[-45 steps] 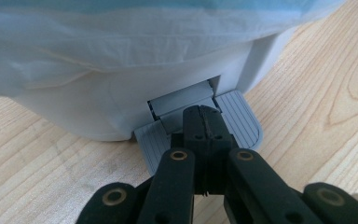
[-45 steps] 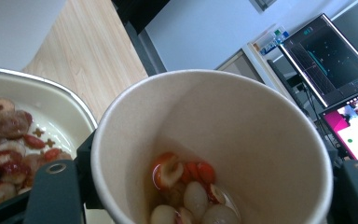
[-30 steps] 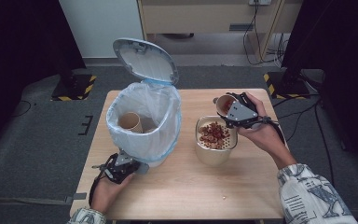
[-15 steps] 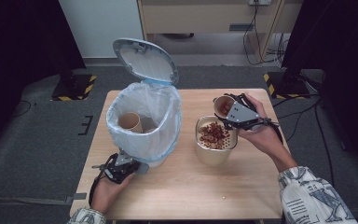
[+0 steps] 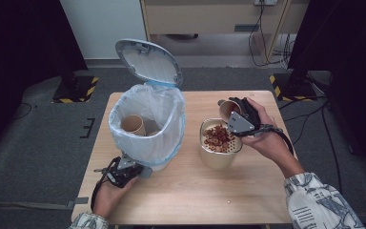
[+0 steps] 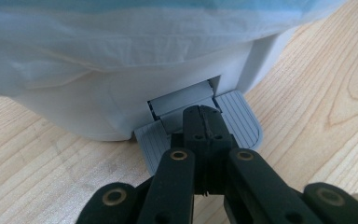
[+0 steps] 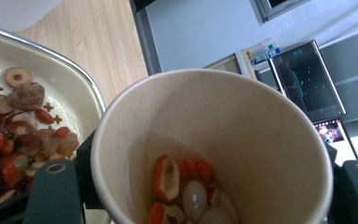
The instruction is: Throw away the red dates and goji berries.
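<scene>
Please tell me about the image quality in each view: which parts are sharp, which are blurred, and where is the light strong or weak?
High view: even light on the table, dark black corners, overall soft. Left gripper view: wood grain and the bin pedal sharp, the bag bright, nearly washed out. Right gripper view: the paper cup and bowl fairly sharp, background screens blurred.

**Cup tipped over the bowl, bin lid up**

I see the paper cup (image 7: 214, 140) tilted beside the metal bowl (image 5: 218, 155), dried fruit pieces (image 7: 182, 186) left inside. The bowl holds more. The lined pedal bin (image 5: 147, 126) stands open, another cup (image 5: 133, 125) within.
</scene>
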Demonstrator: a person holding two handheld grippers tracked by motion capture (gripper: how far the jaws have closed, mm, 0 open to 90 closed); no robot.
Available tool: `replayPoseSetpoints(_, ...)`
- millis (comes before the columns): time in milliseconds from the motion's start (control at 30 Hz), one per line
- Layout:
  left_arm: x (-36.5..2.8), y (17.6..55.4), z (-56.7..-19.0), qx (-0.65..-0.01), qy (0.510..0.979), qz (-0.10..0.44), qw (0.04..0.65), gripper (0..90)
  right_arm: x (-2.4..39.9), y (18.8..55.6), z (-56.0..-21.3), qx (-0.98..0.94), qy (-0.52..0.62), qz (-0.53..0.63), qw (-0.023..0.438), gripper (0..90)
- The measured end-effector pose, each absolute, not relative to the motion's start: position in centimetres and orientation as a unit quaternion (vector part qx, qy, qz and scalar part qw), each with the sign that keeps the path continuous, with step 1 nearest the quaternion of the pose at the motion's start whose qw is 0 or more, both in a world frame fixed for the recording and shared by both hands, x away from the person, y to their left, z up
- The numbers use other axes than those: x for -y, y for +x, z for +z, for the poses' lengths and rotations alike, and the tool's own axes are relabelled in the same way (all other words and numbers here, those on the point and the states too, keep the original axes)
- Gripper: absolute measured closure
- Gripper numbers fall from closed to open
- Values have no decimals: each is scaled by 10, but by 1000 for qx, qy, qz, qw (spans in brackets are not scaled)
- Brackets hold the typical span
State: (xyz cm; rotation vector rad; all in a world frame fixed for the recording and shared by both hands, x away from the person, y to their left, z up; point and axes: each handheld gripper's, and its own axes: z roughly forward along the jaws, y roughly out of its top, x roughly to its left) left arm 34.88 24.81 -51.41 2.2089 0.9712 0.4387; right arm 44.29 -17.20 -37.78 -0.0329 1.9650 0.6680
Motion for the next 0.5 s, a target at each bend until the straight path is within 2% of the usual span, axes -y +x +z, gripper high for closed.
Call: replayPoseSetpoints(500,-248,349,-514,-373,848,168,337,900,164,436,-374,-818,-60,228,525,269)
